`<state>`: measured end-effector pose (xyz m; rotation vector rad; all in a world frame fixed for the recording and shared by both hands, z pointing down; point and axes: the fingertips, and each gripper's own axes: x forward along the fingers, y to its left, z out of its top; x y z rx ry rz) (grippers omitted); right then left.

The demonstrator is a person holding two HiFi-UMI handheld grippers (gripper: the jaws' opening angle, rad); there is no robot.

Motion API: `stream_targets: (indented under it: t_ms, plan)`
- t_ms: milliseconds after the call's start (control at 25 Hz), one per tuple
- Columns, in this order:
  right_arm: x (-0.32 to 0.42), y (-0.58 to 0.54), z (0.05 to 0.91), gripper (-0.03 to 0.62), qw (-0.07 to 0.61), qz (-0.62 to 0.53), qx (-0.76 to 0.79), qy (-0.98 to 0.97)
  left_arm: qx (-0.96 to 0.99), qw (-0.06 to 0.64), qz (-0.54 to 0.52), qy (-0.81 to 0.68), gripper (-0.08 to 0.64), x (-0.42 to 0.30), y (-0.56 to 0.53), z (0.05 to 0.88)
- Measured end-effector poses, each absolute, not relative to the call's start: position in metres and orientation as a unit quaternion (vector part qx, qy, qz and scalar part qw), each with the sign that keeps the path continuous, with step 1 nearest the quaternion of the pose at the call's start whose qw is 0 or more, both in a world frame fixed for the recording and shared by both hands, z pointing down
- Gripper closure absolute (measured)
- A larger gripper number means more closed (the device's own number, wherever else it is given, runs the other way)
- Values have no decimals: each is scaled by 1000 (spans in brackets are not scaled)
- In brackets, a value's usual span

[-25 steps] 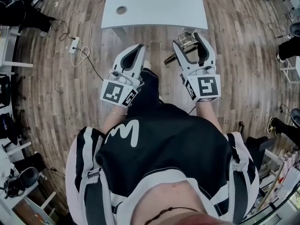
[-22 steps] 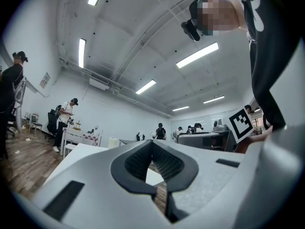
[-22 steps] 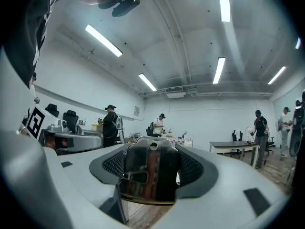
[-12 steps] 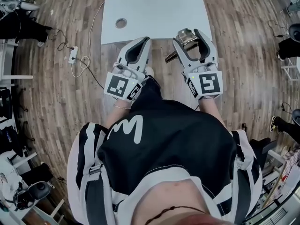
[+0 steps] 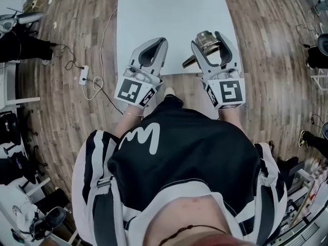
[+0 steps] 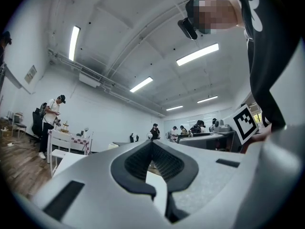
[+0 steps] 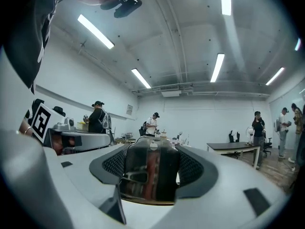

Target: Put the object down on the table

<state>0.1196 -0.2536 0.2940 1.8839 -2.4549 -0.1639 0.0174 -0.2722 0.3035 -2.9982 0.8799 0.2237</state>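
Placement stage, seen from above and along each tool. My right tool (image 5: 211,43) is clamped on the bronze-coloured metal lever handle (image 5: 204,39), gripping its thick end. The handle hangs in the air just over the near edge of the white rectangular tabletop (image 5: 169,14) and is not yet resting on it.

Governing relation, as I judge it: the tabletop lies directly beneath and ahead of the right tool, so the set-down is mainly a descent. The handle's long axis runs from between the jaws out sideways toward my left tool (image 5: 155,47) and slightly back toward me, so that free end should meet the surface level. The left tool hovers alongside, nearer the free end but apart from it.

Only the head view shows the projecting lever and the tabletop below. Only the right gripper view shows both pads pressed against the handle's dark glossy body (image 7: 149,175). The left gripper view shows that tool's jaws together on nothing.
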Motion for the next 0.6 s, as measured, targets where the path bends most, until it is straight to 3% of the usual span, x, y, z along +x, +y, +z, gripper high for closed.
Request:
stream_targets:
  t_ms: [600]
  plan:
    - [125,-333,305,281,17,-31,625,-780,-963,-13,67,260,554,30,-346,312]
